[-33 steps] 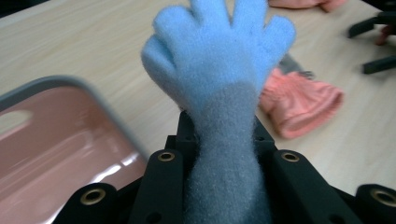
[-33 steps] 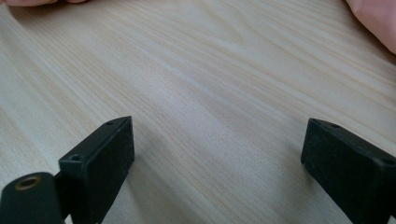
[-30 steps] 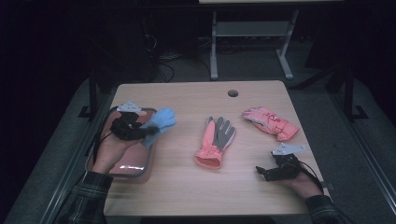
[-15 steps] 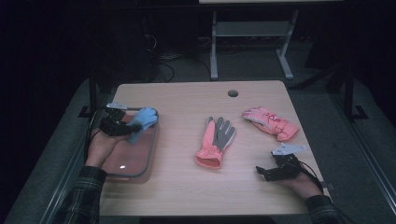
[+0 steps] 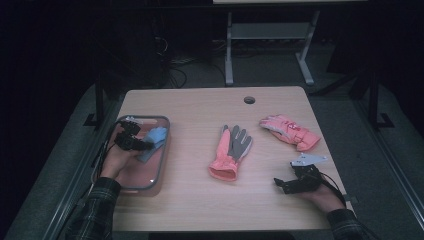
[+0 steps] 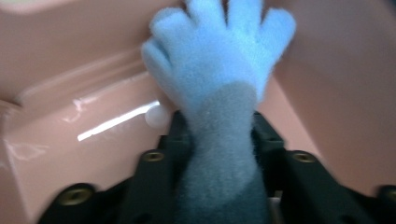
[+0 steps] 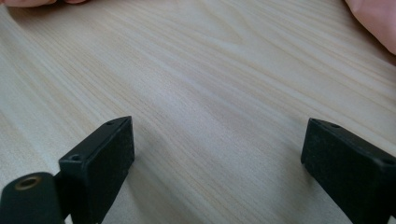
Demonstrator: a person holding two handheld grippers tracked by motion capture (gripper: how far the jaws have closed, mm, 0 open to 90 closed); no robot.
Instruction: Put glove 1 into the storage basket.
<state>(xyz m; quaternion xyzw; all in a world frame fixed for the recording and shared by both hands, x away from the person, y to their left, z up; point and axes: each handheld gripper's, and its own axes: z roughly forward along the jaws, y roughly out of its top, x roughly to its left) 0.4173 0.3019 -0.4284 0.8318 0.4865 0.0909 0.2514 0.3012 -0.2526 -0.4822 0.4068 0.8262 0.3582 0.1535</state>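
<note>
Your left gripper [image 5: 141, 143] has just been opening, blue glove [image 6: 219, 88] between its jaws inside the pink tray [image 5: 159, 172]; the orange-grey glove [image 5: 231, 152] and pink glove [image 5: 290, 131] remain on the table [image 5: 200, 200]; your right gripper [image 7: 219, 158] rests wide open, empty.

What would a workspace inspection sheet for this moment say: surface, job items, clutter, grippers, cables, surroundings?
Surface: light wooden table with a round hole near the far edge.
Job's things: blue glove lowered into the pink bin at the table's left edge.
Clutter: orange-and-grey glove mid-table; pink glove to its right.
Grippers: left gripper over the bin, jaws just opening, the blue glove's cuff between them; right gripper open, empty, low over bare wood.
Cables: one trails from each gripper; more lie on the floor beyond the table.
Surroundings: dark room, grey floor, a white frame behind the table.
</note>
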